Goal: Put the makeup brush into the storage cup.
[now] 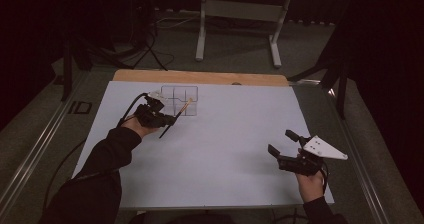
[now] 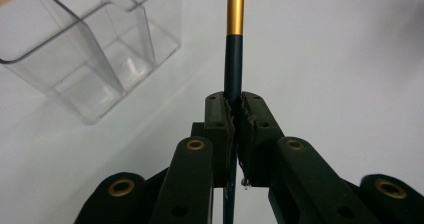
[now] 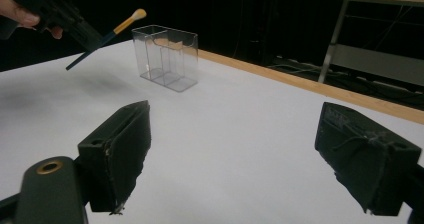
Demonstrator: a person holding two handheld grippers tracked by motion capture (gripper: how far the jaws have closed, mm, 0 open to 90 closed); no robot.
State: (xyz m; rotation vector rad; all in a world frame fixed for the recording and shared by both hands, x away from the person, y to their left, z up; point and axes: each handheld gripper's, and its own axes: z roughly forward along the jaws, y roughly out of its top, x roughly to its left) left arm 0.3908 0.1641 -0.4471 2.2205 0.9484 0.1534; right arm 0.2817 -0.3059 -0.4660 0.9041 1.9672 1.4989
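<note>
Slim dark brush (image 2: 233,64) with gold ferrule pinched in left hand-held gripper (image 2: 233,109) beside clear plastic organizer (image 2: 95,49); right hand-held gripper (image 3: 235,149) spread

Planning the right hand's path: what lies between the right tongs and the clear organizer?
Nothing: bare white table runs from the right tongs to the clear organizer, seen in the right gripper view.

Dark-blue brush (image 2: 233,64) (gold ferrule), clear organizer (image 2: 95,49), white table (image 1: 225,154).

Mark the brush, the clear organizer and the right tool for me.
brush (image 3: 114,30): right gripper view, on the gold band of its handle.
clear organizer (image 3: 167,59): right gripper view, on its front wall.
right tool (image 1: 286,143): high view, midway between its open fingertips.
</note>
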